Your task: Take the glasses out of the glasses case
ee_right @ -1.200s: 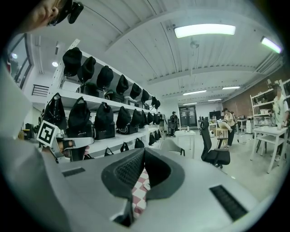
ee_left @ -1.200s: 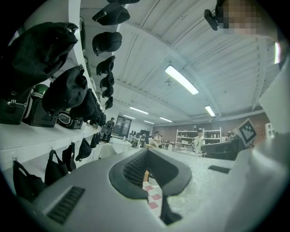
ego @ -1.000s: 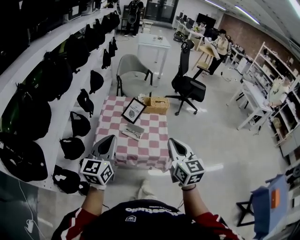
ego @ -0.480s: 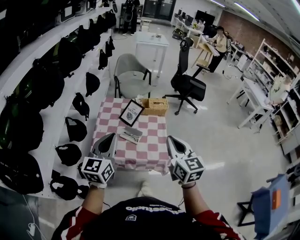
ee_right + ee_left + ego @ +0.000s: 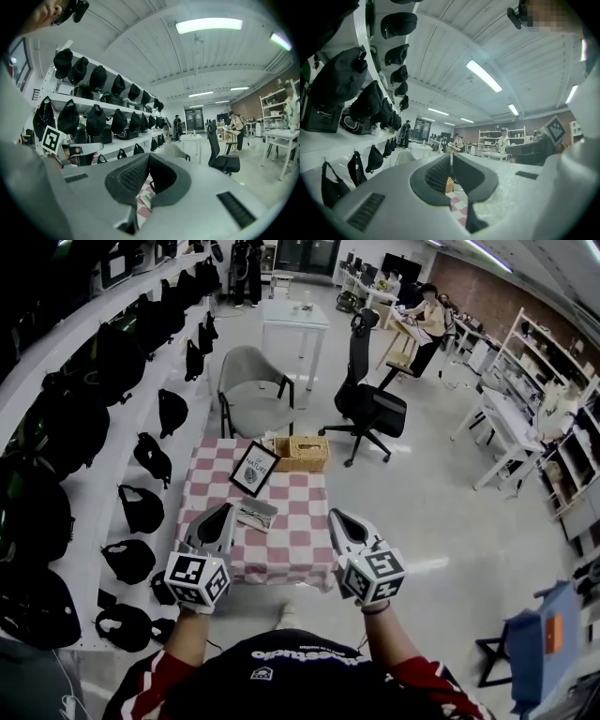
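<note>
In the head view a grey glasses case [image 5: 255, 514] lies on a small table with a red-and-white checked cloth [image 5: 302, 538]. I cannot tell whether its lid is up or down. Both grippers are held up in the air on the near side of the table, away from the case. My left gripper [image 5: 223, 513] is shut with nothing in it, its jaws meeting in the left gripper view [image 5: 451, 159]. My right gripper [image 5: 335, 517] is likewise shut and empty [image 5: 148, 159]. Under the right jaws a strip of the checked cloth [image 5: 140, 206] shows.
A framed picture [image 5: 253, 469] and a wicker basket [image 5: 300, 453] stand at the table's far end. Shelves with black bags [image 5: 141, 460] run along the left. A grey chair [image 5: 251, 390] and a black office chair [image 5: 370, 404] stand beyond the table. People are at far desks.
The table has slid a little left and down in the head view as the person comes nearer. Both grippers keep their pose and stay shut.
</note>
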